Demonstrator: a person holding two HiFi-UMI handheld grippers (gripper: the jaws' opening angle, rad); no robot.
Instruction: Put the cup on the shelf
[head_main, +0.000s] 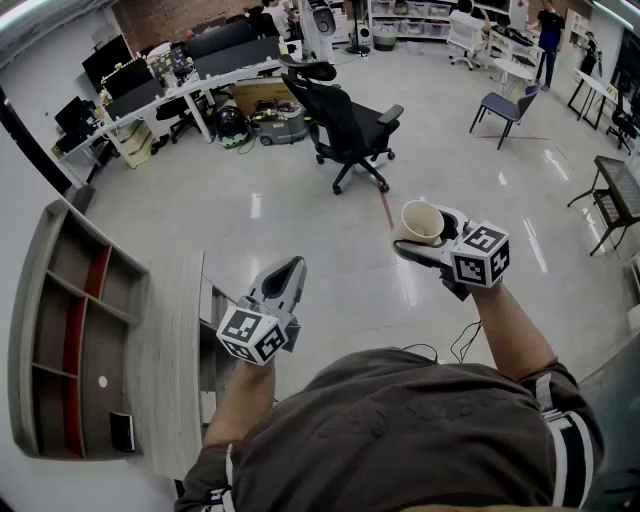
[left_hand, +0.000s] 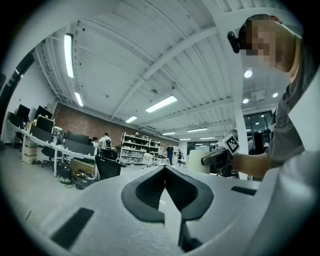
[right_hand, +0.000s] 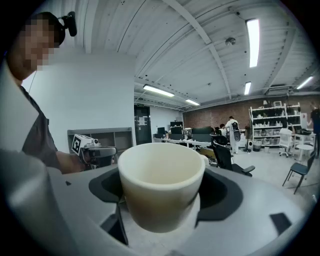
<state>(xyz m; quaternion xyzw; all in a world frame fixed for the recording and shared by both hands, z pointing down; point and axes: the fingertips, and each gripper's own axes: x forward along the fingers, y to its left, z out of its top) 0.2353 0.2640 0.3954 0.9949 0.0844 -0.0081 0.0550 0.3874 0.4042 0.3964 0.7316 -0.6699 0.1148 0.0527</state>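
cup (head_main: 422, 222) first: it's up in the air, clear of everything, carried by the right gripper (head_main: 425, 240) over open floor and well apart from the shelf. now by size. the pale, glossy floor (head_main: 300, 200) fills the middle of the head view. at far left stands the grey shelf (head_main: 165, 380), with open compartments and a red strip down its back. beyond it, a black office chair (head_main: 345, 125) sits alone on the floor. a long desk (head_main: 150, 90) of monitors runs behind it at upper left, and a blue chair (head_main: 505, 105) is off to the upper right. closer in, the left gripper (head_main: 292, 272) hovers between shelf and cup — jaws pressed tip to tip, nothing in them. the right gripper's jaws stand wide, clamped on either side of the cream cup, pads against its wall — the rim pokes out past the jaw tips, and its open mouth shows in both the head view and the right gripper view.
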